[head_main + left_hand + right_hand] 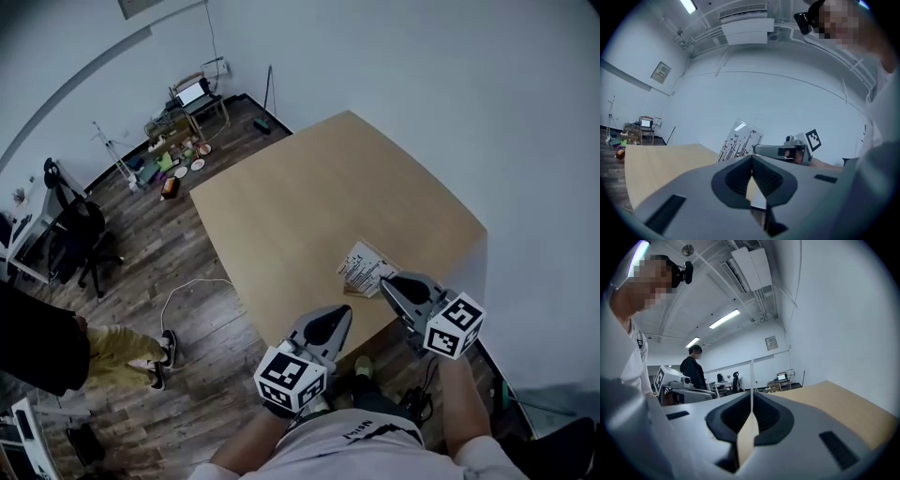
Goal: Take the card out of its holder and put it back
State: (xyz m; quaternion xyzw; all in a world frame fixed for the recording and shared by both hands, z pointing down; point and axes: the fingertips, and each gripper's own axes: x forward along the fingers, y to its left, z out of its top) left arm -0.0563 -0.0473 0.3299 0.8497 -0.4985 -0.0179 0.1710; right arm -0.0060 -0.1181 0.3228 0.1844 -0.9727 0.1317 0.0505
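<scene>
A white card point(363, 265) printed with black marks stands tilted over a small wooden holder point(357, 292) near the front right corner of the tan table point(309, 206). My right gripper point(384, 281) is shut on the card's right edge. In the right gripper view the card point(751, 378) shows edge-on as a thin line between the closed jaws of that gripper point(751, 393). My left gripper point(345, 312) is shut and empty, just left of the holder at the table's front edge. The left gripper view shows its jaws point(752, 158) meeting, with the card point(739, 140) and right gripper point(780, 151) beyond.
A white wall runs along the table's right side. On the wooden floor to the left are an office chair point(80, 234), a white cable point(187, 291), a seated person's legs point(122, 349), and clutter around a laptop point(192, 94). A standing person point(693, 371) is behind.
</scene>
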